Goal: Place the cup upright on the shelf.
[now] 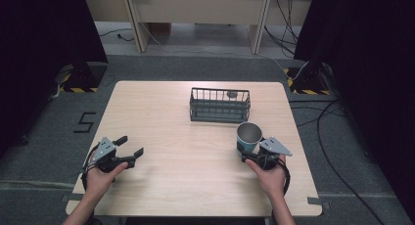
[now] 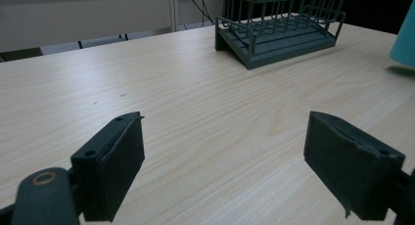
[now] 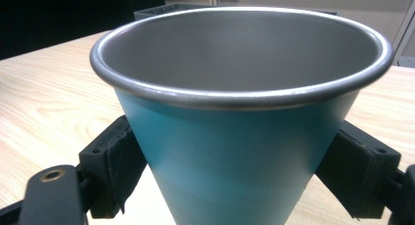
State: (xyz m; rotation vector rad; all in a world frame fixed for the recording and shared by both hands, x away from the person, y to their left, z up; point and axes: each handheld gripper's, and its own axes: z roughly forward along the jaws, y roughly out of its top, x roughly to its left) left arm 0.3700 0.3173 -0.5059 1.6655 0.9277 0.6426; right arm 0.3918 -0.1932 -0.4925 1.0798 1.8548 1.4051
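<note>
A teal cup (image 1: pixel 248 136) with a bare metal inside and rolled rim stands upright at the table's right front, just in front of a dark wire basket (image 1: pixel 220 105). My right gripper (image 1: pixel 250 152) is shut on the cup (image 3: pixel 235 137); in the right gripper view (image 3: pixel 235 176) one black jaw presses each side of the lower wall. At the left front, my left gripper (image 1: pixel 133 145) is held low over bare wood, open, with nothing between its jaws (image 2: pixel 225 156). The cup's edge (image 2: pixel 405 39) shows at the far right of the left gripper view.
The basket (image 2: pixel 279 29) sits at the table's middle back with a small grey object (image 1: pixel 232 94) in its far right corner. The light wooden table (image 1: pixel 161 112) has bare room across its left half and middle. Cables (image 1: pixel 323 117) lie on the floor to the right.
</note>
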